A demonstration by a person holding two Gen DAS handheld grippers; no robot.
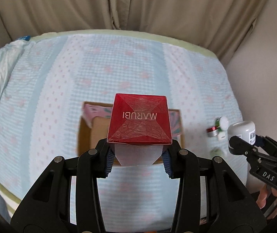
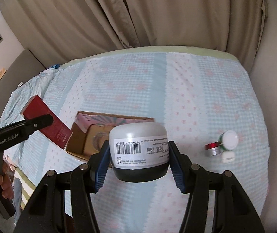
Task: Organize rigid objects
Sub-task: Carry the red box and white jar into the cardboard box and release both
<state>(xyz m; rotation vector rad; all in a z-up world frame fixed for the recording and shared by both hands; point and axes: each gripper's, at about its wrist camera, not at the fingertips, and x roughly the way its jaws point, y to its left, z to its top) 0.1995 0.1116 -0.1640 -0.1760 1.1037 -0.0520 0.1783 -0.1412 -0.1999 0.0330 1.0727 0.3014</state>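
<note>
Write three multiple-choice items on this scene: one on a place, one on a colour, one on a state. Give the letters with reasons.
1. Where is the cardboard box?
A. on the bedspread
B. on a shelf
C. on the floor

2. What colour is the box in the left gripper?
A. green
B. red
C. yellow

3. What is the right gripper doing?
A. hanging empty
B. gripping the white jar
C. pressing a small red tin

Key: 1 A, it sits on the patterned cover; 2 B, its top is red; 3 B, both pads press the jar's sides.
</note>
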